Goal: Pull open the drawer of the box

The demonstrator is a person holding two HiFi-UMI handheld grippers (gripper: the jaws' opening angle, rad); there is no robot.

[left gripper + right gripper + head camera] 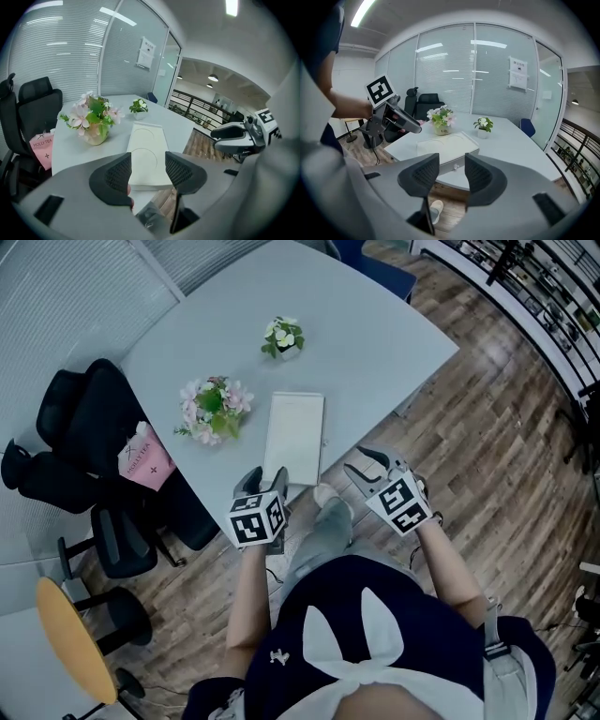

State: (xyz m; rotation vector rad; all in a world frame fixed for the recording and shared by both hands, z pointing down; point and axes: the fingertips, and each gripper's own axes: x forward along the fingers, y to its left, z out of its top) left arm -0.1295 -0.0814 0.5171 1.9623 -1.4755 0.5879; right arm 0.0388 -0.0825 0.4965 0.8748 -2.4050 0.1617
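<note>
Currently the flat white box [294,437] lies closed, small knob [454,167] on its drawer front; left gripper [265,475] and right gripper [363,463] gape empty.

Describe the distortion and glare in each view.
Head view: fisheye curves the table edge, sheen on the wood floor. Left gripper view: round dark vignette, ceiling light blown out. Right gripper view: glass wall bows, with strip-light reflections.
</note>
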